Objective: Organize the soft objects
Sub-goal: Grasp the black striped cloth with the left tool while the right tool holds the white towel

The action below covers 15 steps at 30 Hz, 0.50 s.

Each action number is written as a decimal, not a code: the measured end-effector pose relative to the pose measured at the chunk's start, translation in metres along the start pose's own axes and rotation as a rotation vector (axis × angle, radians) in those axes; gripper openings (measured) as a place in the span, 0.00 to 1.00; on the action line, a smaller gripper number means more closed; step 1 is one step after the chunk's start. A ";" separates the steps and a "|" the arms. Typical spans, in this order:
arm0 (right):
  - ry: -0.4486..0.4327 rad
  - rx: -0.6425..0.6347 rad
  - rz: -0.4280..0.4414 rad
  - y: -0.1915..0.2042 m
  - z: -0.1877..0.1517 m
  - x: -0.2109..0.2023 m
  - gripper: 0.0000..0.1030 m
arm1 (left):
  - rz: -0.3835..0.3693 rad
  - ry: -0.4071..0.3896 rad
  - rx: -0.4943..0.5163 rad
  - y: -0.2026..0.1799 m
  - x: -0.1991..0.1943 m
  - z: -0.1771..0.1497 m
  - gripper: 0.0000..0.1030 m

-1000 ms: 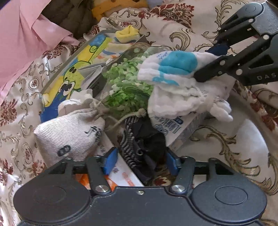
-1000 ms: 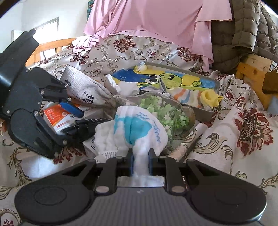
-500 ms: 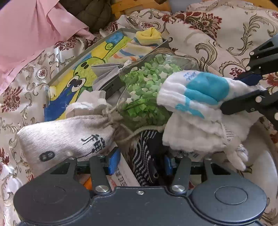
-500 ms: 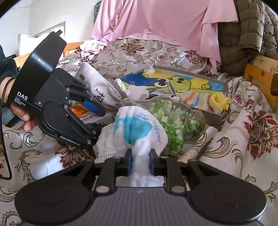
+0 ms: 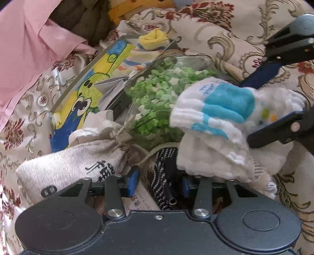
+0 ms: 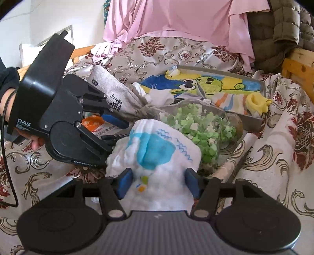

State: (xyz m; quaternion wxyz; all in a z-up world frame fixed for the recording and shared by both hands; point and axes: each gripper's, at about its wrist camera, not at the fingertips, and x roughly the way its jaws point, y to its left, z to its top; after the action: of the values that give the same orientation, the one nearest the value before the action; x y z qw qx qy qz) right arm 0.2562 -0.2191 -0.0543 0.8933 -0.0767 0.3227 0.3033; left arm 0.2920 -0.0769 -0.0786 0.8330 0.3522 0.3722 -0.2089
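A white muslin cloth with a blue whale print point(image 6: 157, 149) lies on the pile, against a clear bag of green and white bits point(image 6: 200, 129). My right gripper point(image 6: 159, 183) straddles the cloth's near end; its jaws are opening and stand wide beside it. From the left wrist view this cloth point(image 5: 225, 109) sits between the right gripper's point(image 5: 255, 107) spread fingers. My left gripper point(image 5: 159, 184) is closing around a dark striped cloth point(image 5: 164, 172), with a gap left on one side. A grey drawstring bag point(image 5: 68, 166) lies beside it.
A grey tray with a cartoon frog picture point(image 6: 215, 69) holds a yellow-cuffed striped sock point(image 6: 255, 102). An orange-printed box point(image 6: 92, 123) lies under the pile. Pink fabric point(image 6: 176, 17) and an olive quilted jacket point(image 6: 278, 29) hang behind. Patterned bedding surrounds everything; a wooden frame point(image 6: 298, 66) stands at right.
The right jaws have spread off the white cloth they were pinching. The left gripper has edged in toward the pile and its jaws have narrowed around the dark striped cloth.
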 end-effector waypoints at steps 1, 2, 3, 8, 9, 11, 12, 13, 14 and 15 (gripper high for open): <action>0.003 -0.004 -0.001 0.001 0.000 0.000 0.60 | -0.027 0.019 0.001 -0.002 0.001 0.000 0.25; 0.004 -0.009 -0.001 0.002 0.000 0.000 0.57 | -0.040 0.032 0.001 -0.003 0.003 0.000 0.22; 0.006 -0.013 0.001 0.002 -0.001 0.000 0.52 | -0.040 0.035 0.010 -0.006 0.003 -0.001 0.22; 0.007 -0.028 0.006 0.005 -0.001 0.000 0.41 | -0.027 0.050 0.004 -0.007 0.008 -0.004 0.24; 0.006 -0.025 0.006 0.005 -0.001 -0.001 0.38 | -0.028 0.051 -0.006 -0.005 0.008 -0.004 0.24; 0.003 -0.001 0.009 0.002 0.000 -0.001 0.33 | -0.032 0.049 -0.023 -0.001 0.008 -0.003 0.19; 0.002 0.019 0.010 -0.001 0.000 -0.001 0.29 | -0.032 0.046 -0.032 0.001 0.007 -0.004 0.13; 0.000 0.040 0.010 -0.004 0.000 -0.001 0.25 | -0.032 0.041 -0.047 0.004 0.005 -0.005 0.12; -0.001 0.057 0.009 -0.007 0.001 -0.001 0.24 | -0.031 0.034 -0.067 0.006 0.004 -0.006 0.10; -0.002 0.074 0.009 -0.010 0.001 -0.002 0.21 | -0.028 0.029 -0.086 0.007 0.002 -0.006 0.09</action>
State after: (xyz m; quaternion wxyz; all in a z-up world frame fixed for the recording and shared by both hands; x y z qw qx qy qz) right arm 0.2616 -0.2277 -0.0528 0.8945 -0.0421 0.3330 0.2953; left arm 0.2945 -0.0678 -0.0803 0.8387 0.3138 0.3978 -0.1995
